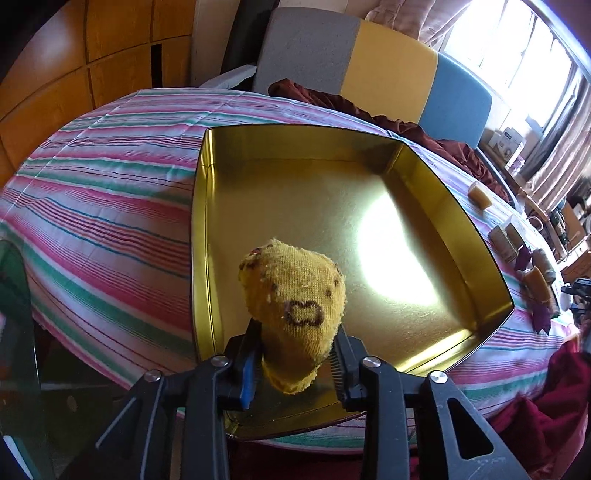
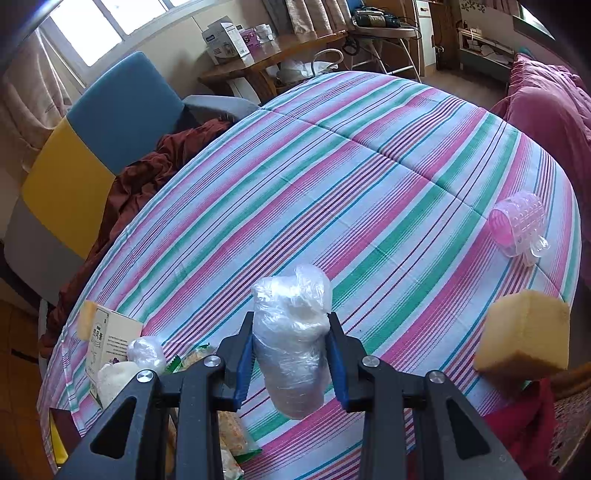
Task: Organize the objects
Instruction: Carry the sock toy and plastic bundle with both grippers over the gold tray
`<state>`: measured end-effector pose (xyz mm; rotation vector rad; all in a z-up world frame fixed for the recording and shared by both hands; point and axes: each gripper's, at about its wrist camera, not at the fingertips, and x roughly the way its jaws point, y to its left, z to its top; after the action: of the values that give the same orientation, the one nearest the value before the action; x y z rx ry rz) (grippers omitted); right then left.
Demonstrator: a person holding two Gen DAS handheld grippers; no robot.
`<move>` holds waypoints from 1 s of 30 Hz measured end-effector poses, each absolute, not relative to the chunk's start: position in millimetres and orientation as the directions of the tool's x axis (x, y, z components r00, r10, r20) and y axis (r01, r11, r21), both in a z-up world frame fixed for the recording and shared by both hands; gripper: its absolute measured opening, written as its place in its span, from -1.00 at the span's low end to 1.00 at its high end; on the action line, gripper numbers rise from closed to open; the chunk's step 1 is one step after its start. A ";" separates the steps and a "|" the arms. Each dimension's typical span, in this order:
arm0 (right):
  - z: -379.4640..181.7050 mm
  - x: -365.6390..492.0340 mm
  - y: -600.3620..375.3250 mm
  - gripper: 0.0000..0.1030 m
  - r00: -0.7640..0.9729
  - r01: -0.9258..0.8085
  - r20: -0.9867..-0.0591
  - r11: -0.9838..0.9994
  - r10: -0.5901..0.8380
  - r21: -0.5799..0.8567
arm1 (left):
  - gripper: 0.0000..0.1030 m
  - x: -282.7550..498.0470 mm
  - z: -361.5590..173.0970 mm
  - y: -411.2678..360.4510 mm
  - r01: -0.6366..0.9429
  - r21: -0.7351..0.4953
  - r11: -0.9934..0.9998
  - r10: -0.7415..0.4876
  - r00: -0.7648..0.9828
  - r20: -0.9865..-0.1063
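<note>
- Left fingers (image 1: 295,354) around yellow knitted toy (image 1: 295,314), grip slackening, over gold tin (image 1: 480,236): drop-off step.
- Right fingers (image 2: 291,354) clamped on plastic-wrapped roll (image 2: 291,339); tin at nine o'clock probably next.

Striped cloth (image 2: 369,192) in pink, green and white covers the whole table. Chair (image 2: 92,147) with grey, yellow and blue back panels sits at the left of the right wrist view, dark red fabric (image 2: 147,184) bunched on its seat. Wooden shelf (image 2: 266,55) with boxes at upper centre, bright window (image 2: 92,22) upper left. Pink bedding (image 2: 546,107) at right edge.
</note>
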<state>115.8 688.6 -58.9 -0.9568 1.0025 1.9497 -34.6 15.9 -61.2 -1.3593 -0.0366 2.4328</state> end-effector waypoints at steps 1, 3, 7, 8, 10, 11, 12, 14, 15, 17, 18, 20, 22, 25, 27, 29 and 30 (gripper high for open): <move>-58.2 116.1 688.5 -0.33 -0.456 -0.846 -0.849 -0.428 0.268 0.319 | -0.22 -33.2 -60.5 15.0 -0.293 -0.191 -0.937 0.317 -0.482 -0.817; -56.2 117.2 688.2 -0.33 -0.459 -0.846 -0.844 -0.427 0.277 0.319 | -0.22 -31.4 -58.4 14.1 -0.294 -0.170 -0.940 0.304 -0.501 -0.810; -48.9 117.7 682.7 -0.33 -0.474 -0.838 -0.830 -0.440 0.293 0.323 | -0.20 -28.5 -52.4 6.2 -0.288 -0.165 -0.943 0.301 -0.532 -0.791; -45.8 116.3 679.5 -0.33 -0.476 -0.834 -0.827 -0.451 0.298 0.317 | -0.20 -29.3 -50.5 5.2 -0.285 -0.158 -0.946 0.294 -0.543 -0.787; -35.8 112.7 668.3 -0.33 -0.487 -0.820 -0.815 -0.486 0.313 0.303 | -0.19 -29.4 -46.9 0.1 -0.272 -0.154 -0.950 0.287 -0.563 -0.775; -29.1 110.4 660.3 -0.33 -0.495 -0.810 -0.806 -0.509 0.326 0.292 | -0.17 -30.0 -45.4 -2.3 -0.267 -0.159 -0.951 0.289 -0.569 -0.770; -21.6 106.8 650.5 -0.33 -0.509 -0.794 -0.794 -0.538 0.333 0.284 | -0.15 -30.5 -44.5 -4.4 -0.263 -0.161 -0.951 0.288 -0.574 -0.767; -5.3 96.3 628.2 -0.33 -0.550 -0.748 -0.769 -0.602 0.326 0.280 | -0.14 -31.0 -43.4 -7.6 -0.255 -0.163 -0.953 0.286 -0.580 -0.763; 3.2 89.5 615.7 -0.33 -0.575 -0.716 -0.757 -0.638 0.310 0.283 | -0.14 -30.9 -43.2 -9.5 -0.251 -0.171 -0.953 0.290 -0.581 -0.761; 20.2 71.9 583.8 -0.33 -0.626 -0.635 -0.732 -0.720 0.267 0.280 | -0.13 -30.5 -41.3 -13.7 -0.240 -0.181 -0.954 0.292 -0.592 -0.752; 30.1 59.8 562.0 -0.33 -0.655 -0.576 -0.719 -0.770 0.233 0.275 | -0.10 -30.4 -40.0 -16.1 -0.234 -0.187 -0.954 0.292 -0.597 -0.747; 44.5 38.2 518.1 -0.33 -0.694 -0.454 -0.703 -0.852 0.156 0.260 | 0.00 -30.5 -36.8 -20.4 -0.215 -0.193 -0.958 0.286 -0.613 -0.737; 51.8 17.0 464.3 -0.33 -0.717 -0.315 -0.694 -0.917 0.062 0.244 | 0.10 -30.8 -32.9 -25.8 -0.197 -0.194 -0.961 0.275 -0.631 -0.725; 47.0 -5.7 382.2 -0.33 -0.709 -0.108 -0.700 -0.969 -0.081 0.222 | 0.11 -32.6 -28.7 -33.9 -0.176 -0.199 -0.964 0.266 -0.645 -0.716; 32.9 -18.6 330.6 -0.33 -0.669 0.012 -0.723 -0.975 -0.174 0.224 | 0.11 -33.2 -27.3 -37.8 -0.166 -0.205 -0.964 0.264 -0.650 -0.713; 15.6 -30.8 289.5 -0.33 -0.619 0.093 -0.750 -0.971 -0.231 0.222 | 0.14 -33.0 -26.8 -41.6 -0.160 -0.209 -0.965 0.263 -0.653 -0.711; 5.9 -36.1 270.7 -0.33 -0.595 0.124 -0.765 -0.968 -0.249 0.219 | 0.16 -33.0 -26.8 -42.1 -0.157 -0.210 -0.965 0.261 -0.653 -0.711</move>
<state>-36.1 270.7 5.9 -1.4757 0.2403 2.9995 -33.0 -42.1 -26.8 -1.1721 -0.1899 2.6576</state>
